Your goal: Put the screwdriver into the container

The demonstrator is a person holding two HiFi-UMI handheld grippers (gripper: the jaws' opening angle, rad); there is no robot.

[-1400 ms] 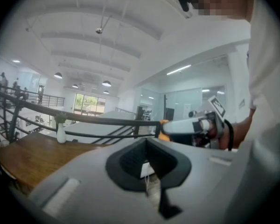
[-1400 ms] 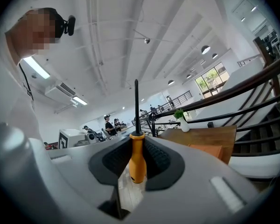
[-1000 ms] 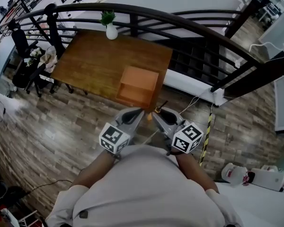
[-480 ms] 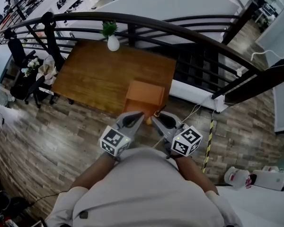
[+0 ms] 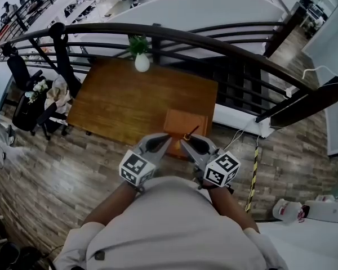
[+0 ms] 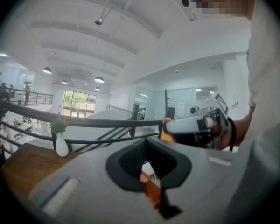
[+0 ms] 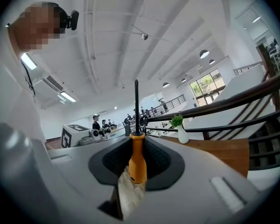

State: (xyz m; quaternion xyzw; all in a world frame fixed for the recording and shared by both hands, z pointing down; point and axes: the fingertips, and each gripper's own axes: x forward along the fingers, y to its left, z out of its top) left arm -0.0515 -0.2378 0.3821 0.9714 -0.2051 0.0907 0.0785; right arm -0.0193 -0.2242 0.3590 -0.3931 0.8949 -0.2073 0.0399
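Right tool (image 7: 137,168) clamped on the screwdriver (image 7: 137,158) by its orange handle, shaft aimed at 1 o'clock in the head view. Left tool (image 6: 149,171) at its 9 o'clock, jaws together, empty. Container (image 5: 183,126) on the tabletop (image 5: 129,103), 12 o'clock of both tools.

You are looking at one brown wooden table (image 5: 129,100), one orange open-topped box (image 5: 183,125) sitting near right on it, one white vase with a green plant (image 5: 141,61) at its far edge, one orange-handled screwdriver (image 7: 137,157), and two grey grippers: left gripper (image 5: 167,138), right gripper (image 5: 184,141).
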